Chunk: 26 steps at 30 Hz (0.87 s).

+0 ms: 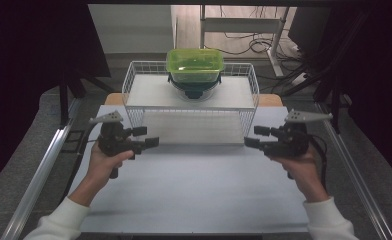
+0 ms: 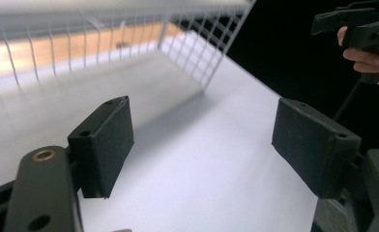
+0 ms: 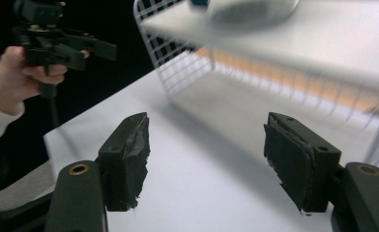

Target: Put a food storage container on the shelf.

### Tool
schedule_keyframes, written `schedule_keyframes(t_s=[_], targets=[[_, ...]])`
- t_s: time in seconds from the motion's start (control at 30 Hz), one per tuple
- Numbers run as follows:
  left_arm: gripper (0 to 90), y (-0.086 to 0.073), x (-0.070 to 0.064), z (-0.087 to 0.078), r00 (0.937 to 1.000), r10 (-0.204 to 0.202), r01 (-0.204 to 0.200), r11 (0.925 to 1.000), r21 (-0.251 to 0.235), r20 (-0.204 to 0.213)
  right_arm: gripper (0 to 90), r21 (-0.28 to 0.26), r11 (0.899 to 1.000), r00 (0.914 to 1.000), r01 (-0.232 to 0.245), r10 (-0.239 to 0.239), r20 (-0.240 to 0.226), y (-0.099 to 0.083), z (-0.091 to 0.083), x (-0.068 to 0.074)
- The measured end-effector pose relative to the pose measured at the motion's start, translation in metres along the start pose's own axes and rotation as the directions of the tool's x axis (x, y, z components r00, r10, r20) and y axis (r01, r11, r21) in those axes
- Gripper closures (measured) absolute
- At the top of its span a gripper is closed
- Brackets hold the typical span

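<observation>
With both grippers, left (image 1: pixel 145 137) and right (image 1: pixel 259 136), hovering wide-fingered and empty at mid-frame, a sound approach probably means reaching level toward the green tub (image 1: pixel 195 64) on the rack (image 1: pixel 149 92), upper centre.

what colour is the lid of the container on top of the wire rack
Translucent lime green; the lid shows best in the high view.

Green translucent container (image 1: pixel 195 64) upper centre of frame, upright, stacked on dark bowl (image 1: pixel 193 90); both atop white wire rack (image 1: pixel 191 106), toward its rear edge.
</observation>
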State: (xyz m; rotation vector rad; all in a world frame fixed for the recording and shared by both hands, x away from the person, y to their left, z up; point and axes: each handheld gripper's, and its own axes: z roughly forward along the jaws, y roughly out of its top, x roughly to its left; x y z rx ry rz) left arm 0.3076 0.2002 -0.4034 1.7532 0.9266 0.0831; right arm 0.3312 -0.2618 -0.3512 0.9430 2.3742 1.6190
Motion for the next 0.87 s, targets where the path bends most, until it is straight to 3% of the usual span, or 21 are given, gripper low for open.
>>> schedule_keyframes(t_s=[0.07, 0.13, 0.3, 0.37, 0.5, 0.67, 0.87], targets=[[22.4, -0.013, -0.002, 0.002, 1.0, 0.007, -0.007, 0.9996, 0.028, -0.007, 32.6, 0.015, 1.0, 0.9998, -0.02, 0.02, -0.002, -0.018, 0.002, 0.002], [22.7, -0.025, -0.004, 0.004, 0.9997, 0.012, -0.011, 0.9989, 0.045, -0.023, 32.0, 0.069, 0.997, 0.9996, -0.027, 0.027, 0.001, -0.032, 0.006, 0.004], [23.0, -0.046, -0.006, 0.01, 0.9997, 0.011, -0.01, 0.9971, 0.076, -0.023, 32.0, 0.121, 0.992, 0.9993, -0.027, 0.024, 0.03, -0.056, 0.009, 0.005], [22.9, -0.05, -0.007, 0.013, 0.9995, 0.014, -0.011, 0.995, 0.1, -0.027, 32.0, 0.143, 0.989, 0.999, -0.031, 0.026, 0.037, -0.065, 0.012, 0.003], [22.9, -0.051, -0.01, 0.014, 0.9991, 0.017, -0.014, 0.9952, 0.097, -0.039, 31.6, 0.194, 0.981, 0.9983, -0.024, 0.013, 0.056, -0.077, 0.02, 0.001], [22.8, -0.055, -0.01, 0.015, 0.9979, 0.033, -0.027, 0.9932, 0.114, -0.055, 31.3, 0.18, 0.983, 0.9982, -0.031, 0.021, 0.057, -0.077, 0.018, 0.002], [22.1, -0.058, -0.007, 0.018, 0.9984, 0.02, -0.014, 0.9914, 0.13, -0.052, 25.4, 0.159, 0.986, 0.9974, -0.058, 0.05, 0.051, -0.08, 0.017, -0.002]])
